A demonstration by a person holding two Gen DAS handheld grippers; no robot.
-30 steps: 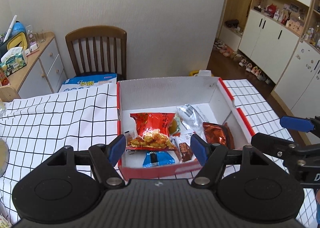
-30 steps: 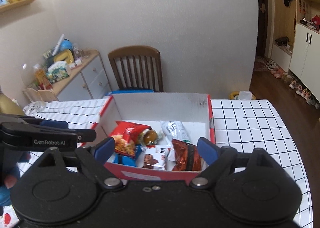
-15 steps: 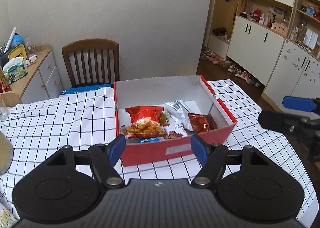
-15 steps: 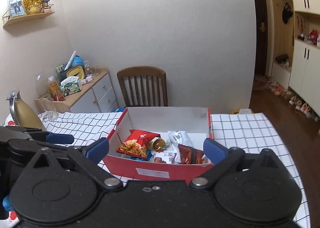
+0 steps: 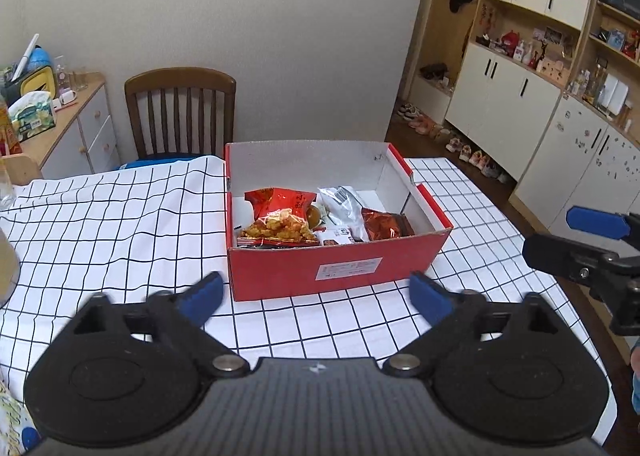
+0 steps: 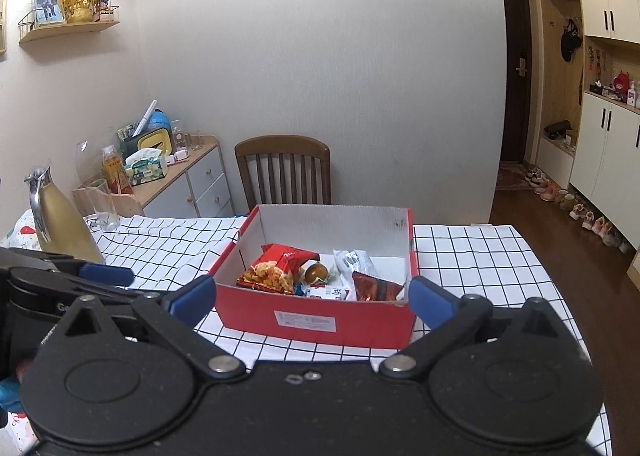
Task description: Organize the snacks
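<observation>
Both claws had backed away from the red cardboard box (image 5: 340, 270), which had filled the view a second before. The left gripper (image 5: 316, 294) was spreading its jaws, the right gripper (image 6: 312, 294) already wide; neither held anything. The snack packets (image 5: 280, 224) lay inside the box, so sorting looked finished. It sat on a checked tablecloth (image 5: 120, 224), a wooden chair (image 5: 180, 112) behind

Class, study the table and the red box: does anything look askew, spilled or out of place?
Nothing spilled. The checked tablecloth is rumpled left of the red box, and the snack packets inside lie jumbled and overlapping.
</observation>
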